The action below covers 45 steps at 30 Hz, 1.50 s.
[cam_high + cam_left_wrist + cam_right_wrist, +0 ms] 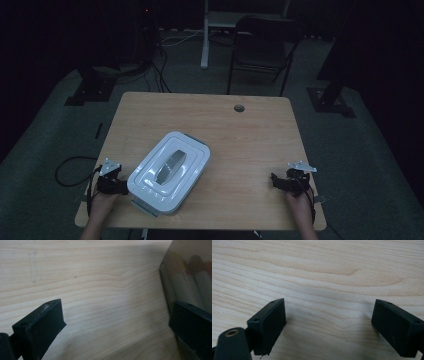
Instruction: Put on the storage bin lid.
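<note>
A white lidded box (169, 171) with a grey handle on its lid lies slantwise on the wooden table (250, 135), near the front left. My left gripper (111, 181) rests on the table just left of the box, jaws open. In the left gripper view the box's translucent side (185, 277) stands at the right, close by the right jaw, and pale rod-like shapes show through it. My right gripper (290, 181) sits near the table's front right edge, open, with bare wood between its jaws (329, 322).
A round cable hole (239, 108) is set in the table's far side. Behind the table stand a dark folding chair (260, 50) and a white post (204, 35). Cables run over the grey floor at the left.
</note>
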{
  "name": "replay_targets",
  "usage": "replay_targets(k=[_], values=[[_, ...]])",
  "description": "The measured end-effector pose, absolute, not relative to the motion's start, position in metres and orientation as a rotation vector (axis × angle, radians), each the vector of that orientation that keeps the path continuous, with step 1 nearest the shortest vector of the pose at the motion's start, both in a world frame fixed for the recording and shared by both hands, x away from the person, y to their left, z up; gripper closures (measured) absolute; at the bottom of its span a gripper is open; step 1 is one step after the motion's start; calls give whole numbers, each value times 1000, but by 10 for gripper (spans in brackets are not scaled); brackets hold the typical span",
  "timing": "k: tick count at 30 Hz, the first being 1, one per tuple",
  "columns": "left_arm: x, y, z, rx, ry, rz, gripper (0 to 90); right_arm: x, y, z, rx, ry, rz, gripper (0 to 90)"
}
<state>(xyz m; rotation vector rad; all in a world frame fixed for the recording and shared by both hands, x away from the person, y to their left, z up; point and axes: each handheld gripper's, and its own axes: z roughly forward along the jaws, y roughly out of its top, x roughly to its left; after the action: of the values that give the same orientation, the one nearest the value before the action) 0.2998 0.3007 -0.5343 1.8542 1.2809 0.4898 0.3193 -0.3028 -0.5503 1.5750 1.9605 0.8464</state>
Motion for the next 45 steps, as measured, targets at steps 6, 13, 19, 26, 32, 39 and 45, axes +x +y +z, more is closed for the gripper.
replay_targets(k=[6,13,19,26,32,39,45], values=[[288,289,-535,1859,1262,493,6,319,-303,-550,1574,1961,846,118],[275,261,-532,1905,1230,485,6,319,-303,-550,1575,1961,846,118],[266,231,-528,1948,1231,489,5,319,-303,-550,1575,1961,846,118],[269,216,-531,1985,1183,455,5,319,-303,-550,1575,1961,847,118],[272,224,-534,1977,1167,459,6,319,-303,-550,1575,1961,847,118],[274,246,-533,1944,1232,483,5,319,-303,-550,1575,1961,847,118],[272,268,-533,1917,1315,535,6,319,-303,-550,1575,1961,847,118]])
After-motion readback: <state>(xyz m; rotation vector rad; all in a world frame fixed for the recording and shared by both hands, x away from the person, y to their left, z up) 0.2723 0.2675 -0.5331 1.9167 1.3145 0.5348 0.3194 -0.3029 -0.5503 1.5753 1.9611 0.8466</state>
